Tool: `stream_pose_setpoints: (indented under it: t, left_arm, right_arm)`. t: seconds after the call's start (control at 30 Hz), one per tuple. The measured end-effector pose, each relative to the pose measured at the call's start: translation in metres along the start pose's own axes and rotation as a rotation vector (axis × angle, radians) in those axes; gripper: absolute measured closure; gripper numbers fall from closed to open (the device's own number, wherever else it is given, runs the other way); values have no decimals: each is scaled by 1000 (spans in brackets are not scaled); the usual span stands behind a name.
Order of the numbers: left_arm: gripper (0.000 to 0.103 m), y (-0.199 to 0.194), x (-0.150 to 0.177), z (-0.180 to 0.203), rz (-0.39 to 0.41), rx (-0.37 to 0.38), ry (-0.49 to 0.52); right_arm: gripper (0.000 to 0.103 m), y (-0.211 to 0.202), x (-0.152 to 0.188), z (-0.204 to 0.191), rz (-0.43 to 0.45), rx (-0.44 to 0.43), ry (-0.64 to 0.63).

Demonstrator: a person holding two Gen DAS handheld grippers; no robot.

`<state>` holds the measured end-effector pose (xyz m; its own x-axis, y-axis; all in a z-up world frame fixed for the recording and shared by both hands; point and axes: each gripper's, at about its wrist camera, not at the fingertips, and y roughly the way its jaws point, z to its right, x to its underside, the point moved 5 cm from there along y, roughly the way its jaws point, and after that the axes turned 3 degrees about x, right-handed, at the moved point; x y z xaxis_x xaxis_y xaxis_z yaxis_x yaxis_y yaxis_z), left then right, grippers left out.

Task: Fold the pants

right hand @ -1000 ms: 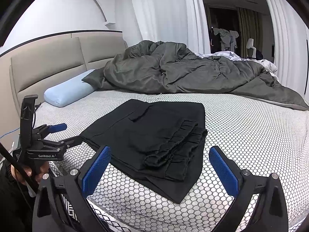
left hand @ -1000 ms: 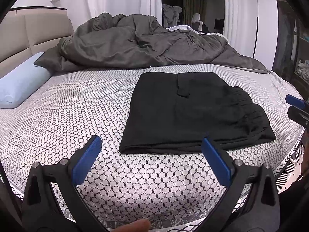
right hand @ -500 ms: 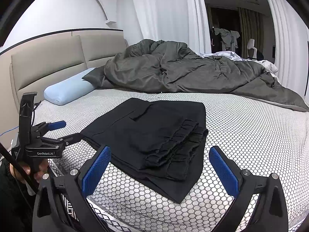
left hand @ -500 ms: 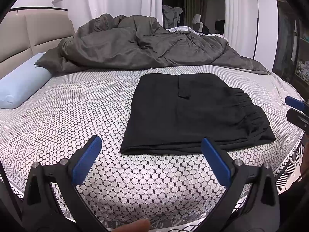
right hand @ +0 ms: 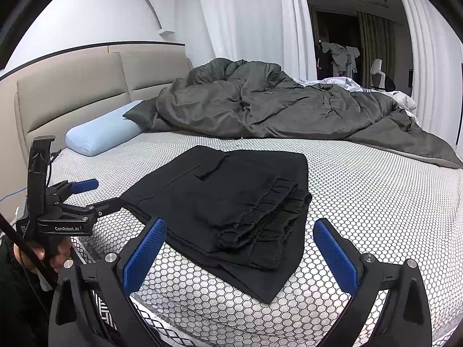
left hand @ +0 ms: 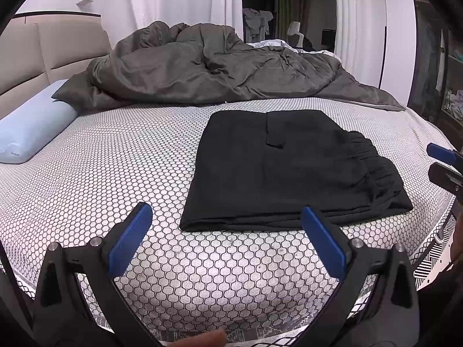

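Observation:
The black pants (left hand: 289, 167) lie folded into a flat rectangle on the honeycomb-patterned bed sheet (left hand: 115, 173), waistband to the right. They also show in the right wrist view (right hand: 231, 202), with the gathered waistband nearest. My left gripper (left hand: 225, 225) is open and empty, hovering short of the pants' near fold. My right gripper (right hand: 240, 240) is open and empty, just before the waistband end. The left gripper also shows in the right wrist view (right hand: 84, 196), and the right gripper's tip shows at the left wrist view's right edge (left hand: 442, 159).
A crumpled dark grey duvet (left hand: 217, 66) fills the far side of the bed. A light blue bolster pillow (left hand: 31, 127) lies at the left by the beige headboard (right hand: 72, 101). The bed's front edge (left hand: 231, 329) is just below my left gripper.
Both grippers have stayed open and almost still. The left wrist view has crept slightly closer to the pants. The pants have not moved.

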<state>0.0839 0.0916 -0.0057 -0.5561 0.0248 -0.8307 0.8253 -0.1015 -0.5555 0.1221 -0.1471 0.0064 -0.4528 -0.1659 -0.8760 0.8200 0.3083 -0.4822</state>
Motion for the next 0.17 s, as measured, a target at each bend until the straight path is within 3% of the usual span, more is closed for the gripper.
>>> stream_pose_setpoints:
  t: [0.17]
  left_arm:
    - [0,-2,1,1,9,-4,11]
  right_arm:
    - [0,1,1,0,-3,1,-3]
